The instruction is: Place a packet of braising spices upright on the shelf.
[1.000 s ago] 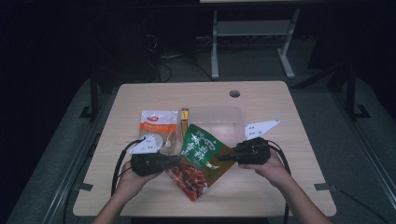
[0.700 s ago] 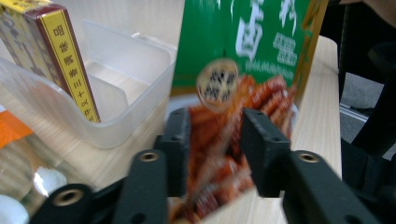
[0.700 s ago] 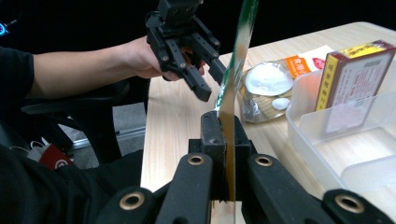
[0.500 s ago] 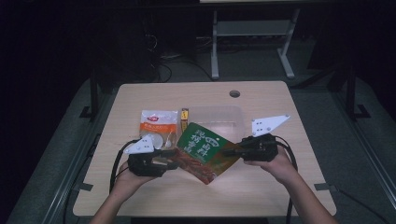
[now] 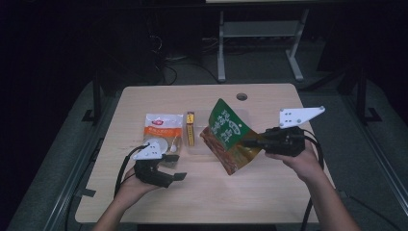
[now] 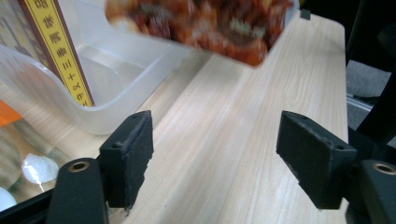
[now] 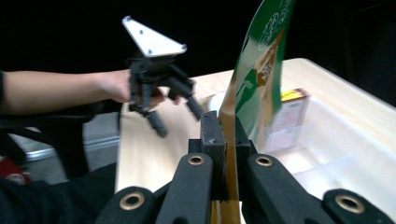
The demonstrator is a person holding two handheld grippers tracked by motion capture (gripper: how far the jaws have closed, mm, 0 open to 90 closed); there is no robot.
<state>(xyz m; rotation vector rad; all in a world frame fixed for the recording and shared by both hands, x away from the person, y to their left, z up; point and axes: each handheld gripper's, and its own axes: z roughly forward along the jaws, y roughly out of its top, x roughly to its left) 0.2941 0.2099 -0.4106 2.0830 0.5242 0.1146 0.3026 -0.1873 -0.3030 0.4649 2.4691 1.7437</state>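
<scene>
A green and brown snack bag (image 5: 228, 137) hangs tilted above the clear plastic tub (image 5: 204, 150), held by its edge in my right gripper (image 5: 246, 142), which is shut on it. In the right gripper view the bag (image 7: 254, 84) stands edge-on between the closed jaws of my right gripper (image 7: 227, 140). My left gripper (image 5: 177, 167) is open near the table's front left, with nothing between its jaws. The left gripper view looks between the wide-open jaws of my left gripper (image 6: 212, 154) at bare wood, with the bag's bottom (image 6: 210, 23) above and the tub (image 6: 88, 79) at left.
A yellow and brown box (image 5: 191, 128) lies beside the tub's left wall. An orange and white packet (image 5: 162, 128) lies left of it. The table (image 5: 207, 192) has a round hole (image 5: 241, 96) at its back edge. Metal stand legs stand on the floor behind.
My left gripper has let go of the bag and pulled back left, now open. My right gripper has carried the bag up and to the right, over the tub.
</scene>
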